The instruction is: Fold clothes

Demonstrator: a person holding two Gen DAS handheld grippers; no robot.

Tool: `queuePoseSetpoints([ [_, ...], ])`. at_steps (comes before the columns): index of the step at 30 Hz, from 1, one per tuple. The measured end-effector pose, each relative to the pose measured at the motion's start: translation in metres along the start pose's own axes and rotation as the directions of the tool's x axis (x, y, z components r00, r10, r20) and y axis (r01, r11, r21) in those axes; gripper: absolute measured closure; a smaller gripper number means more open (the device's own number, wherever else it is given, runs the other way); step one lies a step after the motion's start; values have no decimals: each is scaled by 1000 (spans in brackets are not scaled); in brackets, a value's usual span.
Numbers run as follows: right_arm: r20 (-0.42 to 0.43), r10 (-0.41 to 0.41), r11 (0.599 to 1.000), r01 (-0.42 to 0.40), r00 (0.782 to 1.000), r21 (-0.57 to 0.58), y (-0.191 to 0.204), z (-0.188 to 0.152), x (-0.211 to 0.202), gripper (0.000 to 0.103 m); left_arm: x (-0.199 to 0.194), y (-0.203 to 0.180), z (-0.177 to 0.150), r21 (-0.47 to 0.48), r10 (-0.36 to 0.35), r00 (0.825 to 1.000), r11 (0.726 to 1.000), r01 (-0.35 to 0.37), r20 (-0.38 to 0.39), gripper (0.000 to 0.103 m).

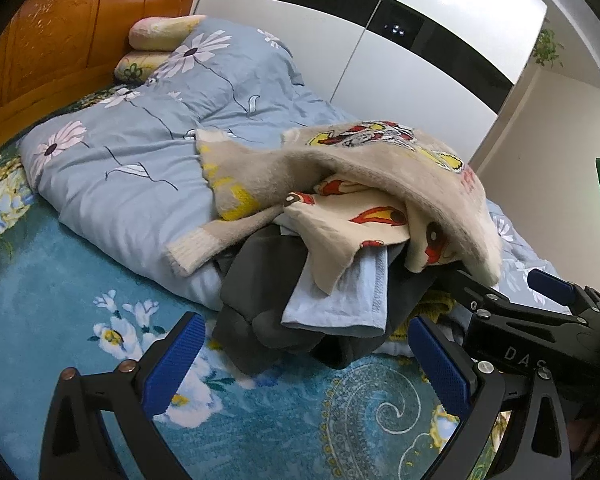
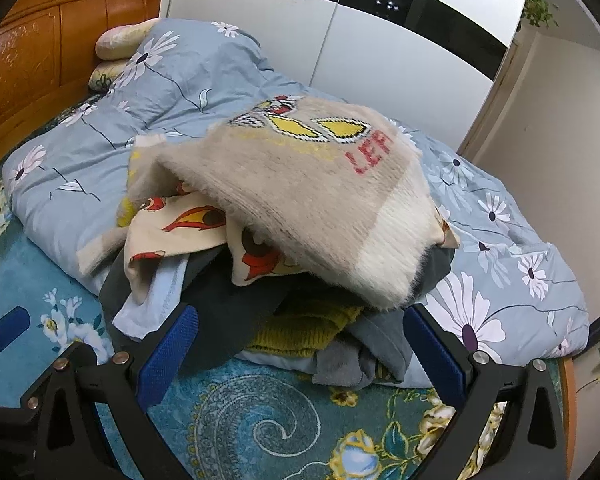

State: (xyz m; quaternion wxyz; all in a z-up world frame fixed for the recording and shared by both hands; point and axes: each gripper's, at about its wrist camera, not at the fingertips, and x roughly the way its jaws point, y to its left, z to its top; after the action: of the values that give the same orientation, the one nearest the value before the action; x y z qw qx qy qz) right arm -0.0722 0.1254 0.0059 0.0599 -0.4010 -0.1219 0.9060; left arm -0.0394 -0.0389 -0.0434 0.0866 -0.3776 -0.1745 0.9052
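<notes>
With nothing folded yet, both the left gripper (image 1: pixel 306 356) and the right gripper (image 2: pixel 300 350) hang wide and empty before the clothes pile (image 2: pixel 268 240) heaped on the bed (image 2: pixel 236 412), so the next move is probably grasping the top sweater (image 2: pixel 300 184).

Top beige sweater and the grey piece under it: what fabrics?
Beige sweater: fuzzy knit, likely wool or acrylic; raised nap, fibres fraying past the edges, ribbed cream hem and cuff. Dark grey garment: smooth matte cloth, maybe fleece or jersey; soft rounded folds, no visible weave. Both grippers are open, clear of the pile.
</notes>
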Motion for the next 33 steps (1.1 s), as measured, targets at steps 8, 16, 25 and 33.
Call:
queuePoseSetpoints([
  [8,85,-15,992,25,996,-123,25,21,-5,1,-7,26,-20,-27,10,999,1000,-9,37,0],
  [16,118,-94,922,131,989,-364,96,66,33,20,-23,56,-51,21,140,982,989,-144,123,0],
  [25,139,-224,792,263,965,-550,159,89,104,36,-28,99,-45,-122,161,974,982,-142,161,0],
  [33,107,-343,736,338,933,-587,176,113,135,86,-16,115,-49,-169,161,982,975,-143,102,0],
])
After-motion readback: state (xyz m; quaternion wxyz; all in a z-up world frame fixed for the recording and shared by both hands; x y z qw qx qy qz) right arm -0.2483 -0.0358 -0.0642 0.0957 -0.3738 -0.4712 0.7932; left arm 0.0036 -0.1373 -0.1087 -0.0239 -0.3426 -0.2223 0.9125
